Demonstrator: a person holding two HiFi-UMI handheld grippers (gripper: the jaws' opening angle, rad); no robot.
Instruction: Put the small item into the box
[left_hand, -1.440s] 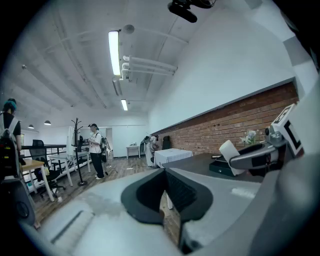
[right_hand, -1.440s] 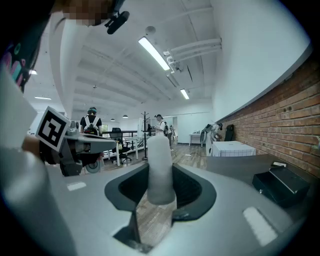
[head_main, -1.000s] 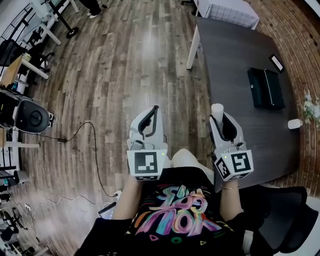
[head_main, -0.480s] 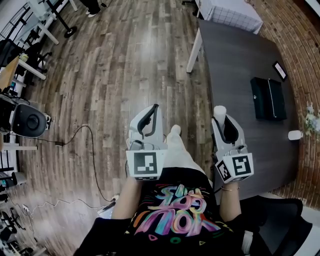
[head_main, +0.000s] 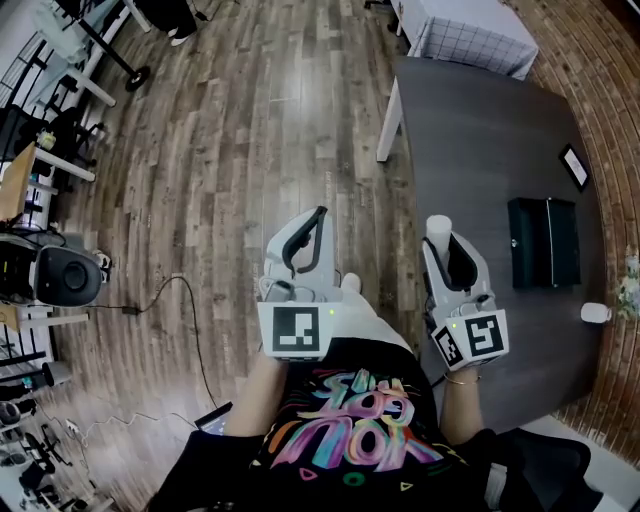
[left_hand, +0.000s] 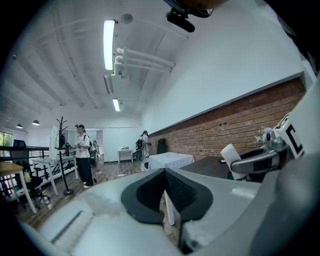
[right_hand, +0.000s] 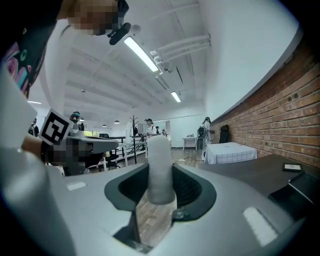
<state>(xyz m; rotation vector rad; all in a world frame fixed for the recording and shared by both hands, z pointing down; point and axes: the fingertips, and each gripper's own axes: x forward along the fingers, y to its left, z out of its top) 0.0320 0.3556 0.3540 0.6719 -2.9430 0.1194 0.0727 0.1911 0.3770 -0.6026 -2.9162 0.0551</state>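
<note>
One dark table (head_main: 470, 130) carries one black box (head_main: 545, 243) and, near its right edge, one small white object (head_main: 594, 313). There are two grippers. The left gripper (head_main: 318, 215), over the floor left of the table, has its jaws pressed together on nothing. The right gripper (head_main: 443, 240), at the table's left edge, pinches one white cylinder (head_main: 436, 226), well apart from the box.

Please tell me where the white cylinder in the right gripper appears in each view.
Head view: the white cylinder is right of centre, at the right gripper's tip.
Left gripper view: far right, sticking out of the right gripper.
Right gripper view: centre, upright between the jaws.
Shared landmark: the table with the white cloth.
</note>
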